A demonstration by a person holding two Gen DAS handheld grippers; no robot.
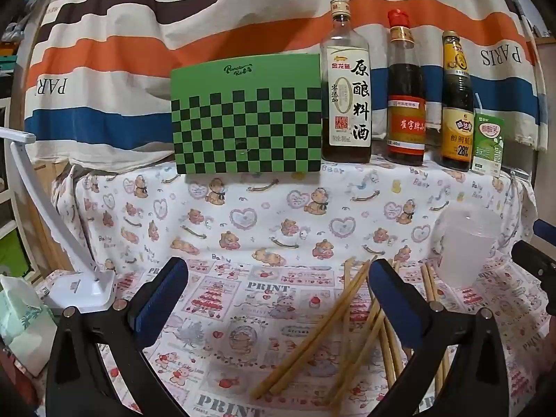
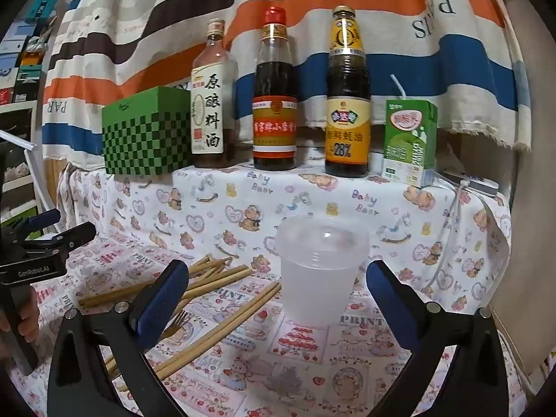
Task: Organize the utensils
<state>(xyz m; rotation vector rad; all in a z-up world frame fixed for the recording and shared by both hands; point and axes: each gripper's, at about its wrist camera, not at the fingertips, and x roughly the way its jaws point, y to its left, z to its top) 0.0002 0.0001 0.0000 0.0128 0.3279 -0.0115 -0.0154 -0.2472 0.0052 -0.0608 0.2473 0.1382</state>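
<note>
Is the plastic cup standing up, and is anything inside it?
Upright and empty: the translucent plastic cup stands on its base, mouth up, nothing inside. The chopsticks lie on the cloth beside it.

Even indoor light, soft shadows, sharp centres, strong fisheye bending, dark corners.

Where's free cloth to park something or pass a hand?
Free: the cloth between the green checkered box and the chopsticks, and the patch right of the plastic cup. Crowded: the back ledge of bottles, and the chopsticks scattered left of the cup.
</note>
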